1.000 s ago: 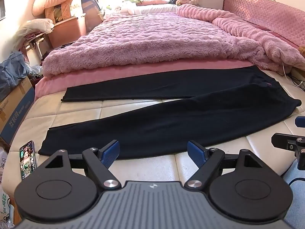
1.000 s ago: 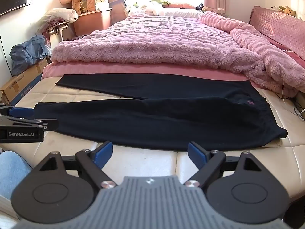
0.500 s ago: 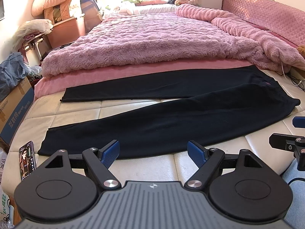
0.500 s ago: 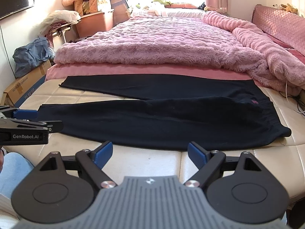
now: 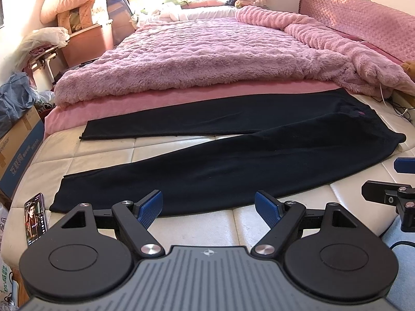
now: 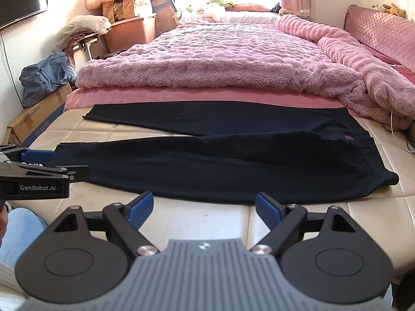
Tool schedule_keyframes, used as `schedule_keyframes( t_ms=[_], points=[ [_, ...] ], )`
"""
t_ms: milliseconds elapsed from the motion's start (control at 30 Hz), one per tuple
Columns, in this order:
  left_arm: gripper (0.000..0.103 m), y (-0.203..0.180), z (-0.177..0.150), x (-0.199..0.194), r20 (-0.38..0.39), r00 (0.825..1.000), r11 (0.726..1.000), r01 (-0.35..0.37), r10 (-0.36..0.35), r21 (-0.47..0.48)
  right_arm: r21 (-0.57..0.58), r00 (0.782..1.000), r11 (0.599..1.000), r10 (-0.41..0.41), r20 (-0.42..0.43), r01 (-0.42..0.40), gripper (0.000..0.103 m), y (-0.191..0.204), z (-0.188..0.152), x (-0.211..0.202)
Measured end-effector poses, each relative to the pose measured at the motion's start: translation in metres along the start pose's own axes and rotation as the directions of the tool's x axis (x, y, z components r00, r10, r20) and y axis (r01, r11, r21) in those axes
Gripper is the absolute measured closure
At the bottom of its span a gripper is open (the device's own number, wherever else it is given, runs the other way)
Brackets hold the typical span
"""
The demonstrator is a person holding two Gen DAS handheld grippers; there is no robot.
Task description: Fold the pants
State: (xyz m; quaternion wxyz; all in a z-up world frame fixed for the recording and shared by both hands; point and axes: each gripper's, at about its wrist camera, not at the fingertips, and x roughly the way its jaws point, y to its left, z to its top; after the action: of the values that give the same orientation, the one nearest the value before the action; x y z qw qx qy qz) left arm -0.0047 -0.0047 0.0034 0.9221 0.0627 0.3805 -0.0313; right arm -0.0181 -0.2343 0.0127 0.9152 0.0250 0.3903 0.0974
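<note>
Black pants (image 5: 233, 160) (image 6: 233, 160) lie flat across the cream end of the bed, legs spread apart toward the left and waistband at the right. My left gripper (image 5: 208, 206) is open just short of the near leg's front edge, nothing between its blue pads. My right gripper (image 6: 204, 207) is open too, short of the near edge toward the waistband side. The left gripper (image 6: 39, 164) shows from the side in the right wrist view, by the near leg's cuff. Part of the right gripper (image 5: 389, 181) shows at the right edge of the left wrist view.
A fluffy pink blanket (image 5: 220, 59) covers the bed behind the pants. A phone (image 5: 35, 217) lies on the cream mattress (image 5: 103, 155) left of the near cuff. Cardboard boxes (image 5: 18, 140), bags and a chair stand left of the bed. White cables (image 6: 404, 134) trail at the right.
Both grippers have crept slightly forward and left, so the pants sit a little lower and closer in view. Both have stayed open. The pants have not moved.
</note>
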Motion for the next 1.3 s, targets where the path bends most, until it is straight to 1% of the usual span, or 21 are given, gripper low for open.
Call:
schedule_keyframes(
  t_ms=[1300],
  points=[
    [0.009,0.0004,0.0018,-0.0021,0.009,1.000,1.000,-0.001,0.001,0.004,-0.006,1.000,1.000,0.008,0.001,-0.008,0.021,-0.0024,0.0009,-0.0017]
  ],
)
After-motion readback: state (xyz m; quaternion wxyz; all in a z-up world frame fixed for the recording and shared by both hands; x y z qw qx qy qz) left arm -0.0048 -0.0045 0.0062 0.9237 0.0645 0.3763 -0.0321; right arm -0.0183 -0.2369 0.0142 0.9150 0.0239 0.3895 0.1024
